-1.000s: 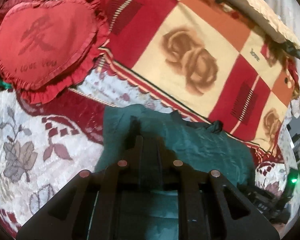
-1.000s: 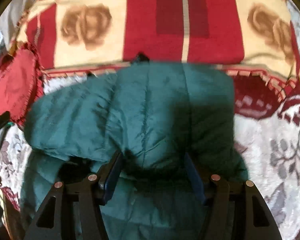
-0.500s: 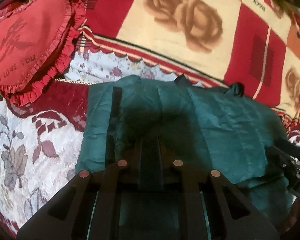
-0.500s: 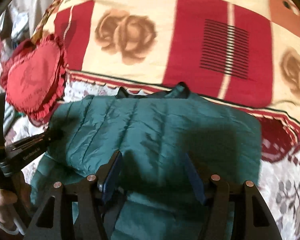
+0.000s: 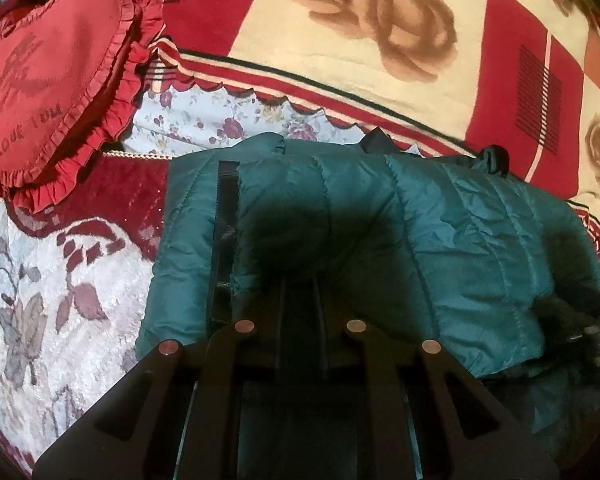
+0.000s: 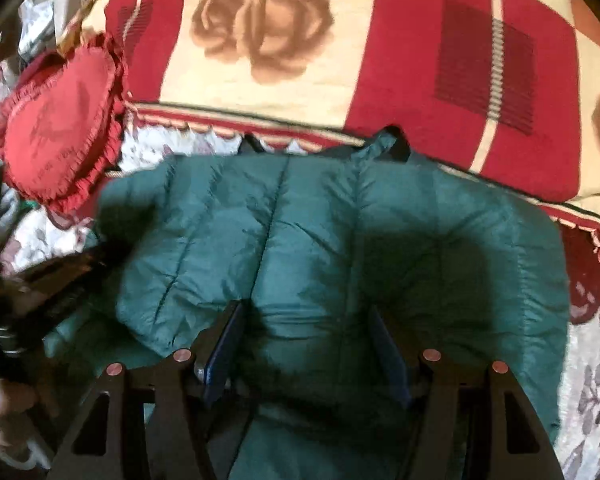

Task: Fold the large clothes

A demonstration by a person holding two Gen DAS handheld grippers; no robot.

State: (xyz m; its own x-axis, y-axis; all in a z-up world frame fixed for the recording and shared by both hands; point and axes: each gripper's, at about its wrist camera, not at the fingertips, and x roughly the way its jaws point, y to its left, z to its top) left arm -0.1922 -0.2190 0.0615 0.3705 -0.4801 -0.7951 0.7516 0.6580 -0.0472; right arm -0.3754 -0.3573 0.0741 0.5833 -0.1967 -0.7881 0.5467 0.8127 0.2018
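A dark green quilted jacket (image 5: 440, 248) lies folded over on the patterned bedspread; it also fills the middle of the right wrist view (image 6: 340, 248). My left gripper (image 5: 300, 284) is shut, its narrow jaws pinching the near edge of the jacket's top layer. A black strip runs down the jacket's left side (image 5: 224, 232). My right gripper (image 6: 306, 320) is open, with its blue-padded fingers (image 6: 224, 344) spread over the jacket's near fold and fabric bulging between them. The left gripper shows dark and blurred at the left edge of the right wrist view (image 6: 60, 276).
A red heart-shaped ruffled cushion (image 5: 52, 84) lies at the back left, also in the right wrist view (image 6: 56, 136). A red and cream rose-patterned blanket (image 5: 380, 40) rises behind the jacket. The white and maroon floral bedspread (image 5: 40, 300) extends to the left.
Both grippers have drawn back toward me and the folded top layer of the jacket has settled flat. The left stays pinched on the edge; the right stays open.
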